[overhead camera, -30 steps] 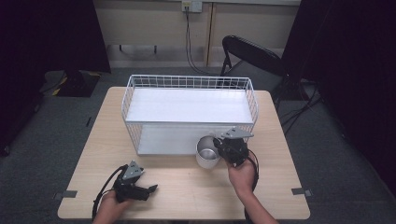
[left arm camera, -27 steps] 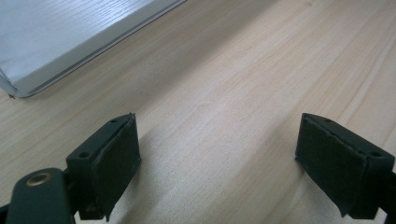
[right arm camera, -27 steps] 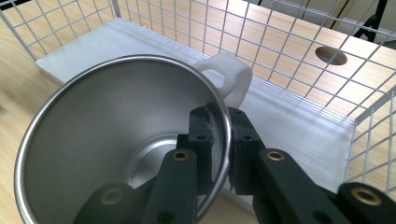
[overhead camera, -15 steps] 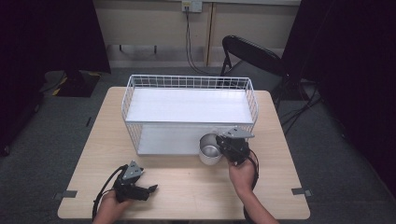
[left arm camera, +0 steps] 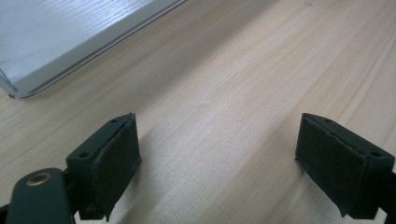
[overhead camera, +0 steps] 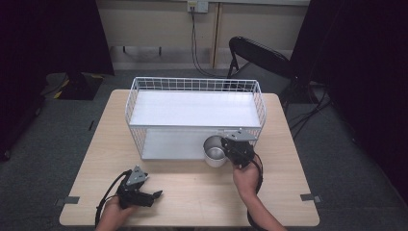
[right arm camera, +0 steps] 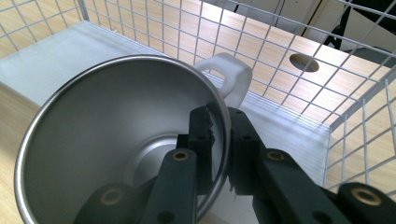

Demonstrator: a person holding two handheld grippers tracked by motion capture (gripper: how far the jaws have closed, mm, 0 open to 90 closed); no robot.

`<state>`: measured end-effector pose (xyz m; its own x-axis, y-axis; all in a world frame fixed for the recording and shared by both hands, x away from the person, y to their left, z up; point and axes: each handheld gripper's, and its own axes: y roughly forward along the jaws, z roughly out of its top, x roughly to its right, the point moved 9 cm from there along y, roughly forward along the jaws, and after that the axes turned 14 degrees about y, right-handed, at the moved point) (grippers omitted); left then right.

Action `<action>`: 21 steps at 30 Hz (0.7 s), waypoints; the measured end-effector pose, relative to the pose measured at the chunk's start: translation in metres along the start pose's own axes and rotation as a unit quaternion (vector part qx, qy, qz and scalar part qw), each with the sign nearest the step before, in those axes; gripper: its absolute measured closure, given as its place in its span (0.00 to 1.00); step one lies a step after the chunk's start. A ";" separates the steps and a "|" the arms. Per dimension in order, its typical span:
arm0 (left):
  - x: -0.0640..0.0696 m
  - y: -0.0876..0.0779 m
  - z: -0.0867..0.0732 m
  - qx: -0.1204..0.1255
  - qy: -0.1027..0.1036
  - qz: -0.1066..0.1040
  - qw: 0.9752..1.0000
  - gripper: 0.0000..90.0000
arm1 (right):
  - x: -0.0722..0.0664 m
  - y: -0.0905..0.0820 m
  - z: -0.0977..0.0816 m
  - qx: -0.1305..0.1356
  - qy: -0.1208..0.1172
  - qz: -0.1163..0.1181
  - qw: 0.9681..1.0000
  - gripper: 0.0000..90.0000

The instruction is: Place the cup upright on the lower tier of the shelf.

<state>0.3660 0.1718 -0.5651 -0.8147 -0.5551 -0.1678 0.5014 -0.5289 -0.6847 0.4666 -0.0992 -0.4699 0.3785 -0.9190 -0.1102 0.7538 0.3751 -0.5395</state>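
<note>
A metal cup (overhead camera: 214,152) with a white handle (right arm camera: 227,74) is held at the open front of the white wire rack (overhead camera: 194,85), over its lower shelf's front edge. My right gripper (overhead camera: 239,147) is shut on the metal cup's rim (right arm camera: 223,140), one jaw inside the cup and one outside. My left gripper (overhead camera: 144,194) rests low over the bare table near the front left, open, with nothing between its pads (left arm camera: 114,161).
The wire rack has a white upper shelf (overhead camera: 192,108) and a white lower shelf (right arm camera: 42,56); its mesh walls (right arm camera: 299,70) stand close behind the cup. A folding chair (overhead camera: 260,55) stands beyond the wooden table (overhead camera: 288,144).
The right gripper has carried the cup a little forward and right, toward the rack's lower shelf. The left gripper has stayed put.
</note>
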 end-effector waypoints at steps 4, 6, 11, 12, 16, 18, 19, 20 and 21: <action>0.000 0.000 0.000 0.000 0.000 0.000 1.000 0.15 | 0.003 0.001 0.002 0.003 0.007 -0.002 1.000 0.91; 0.000 0.000 0.000 0.000 0.000 0.000 1.000 0.15 | 0.003 0.002 0.002 0.003 0.005 -0.003 1.000 0.91; 0.000 0.000 0.000 0.000 0.000 0.000 1.000 0.15 | 0.003 0.006 0.001 0.004 0.009 -0.005 1.000 0.91; 0.000 0.000 0.000 0.000 0.000 0.000 1.000 0.15 | 0.004 0.007 0.001 0.006 0.010 -0.005 1.000 0.91; 0.000 0.000 0.000 0.000 0.000 0.000 1.000 0.15 | 0.004 0.008 0.002 0.010 0.011 -0.006 1.000 0.91; 0.000 0.000 0.000 0.000 0.000 0.000 1.000 0.15 | 0.003 0.008 0.002 0.009 0.011 -0.008 1.000 0.91; 0.000 0.000 0.000 0.000 0.000 0.000 1.000 0.15 | 0.002 0.008 0.003 0.010 0.011 -0.009 1.000 0.91; 0.000 0.000 0.000 0.000 0.000 0.000 1.000 0.15 | 0.002 0.008 0.004 0.011 0.012 -0.008 1.000 0.91; 0.000 0.000 0.000 0.000 0.000 0.000 1.000 0.15 | 0.002 0.008 0.004 0.011 0.012 -0.008 1.000 0.91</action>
<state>0.3660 0.1718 -0.5651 -0.8147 -0.5551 -0.1678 0.5014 -0.5289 -0.6848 0.4758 -0.0978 -0.4715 0.3533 -0.9276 -0.1212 0.7711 0.3621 -0.5237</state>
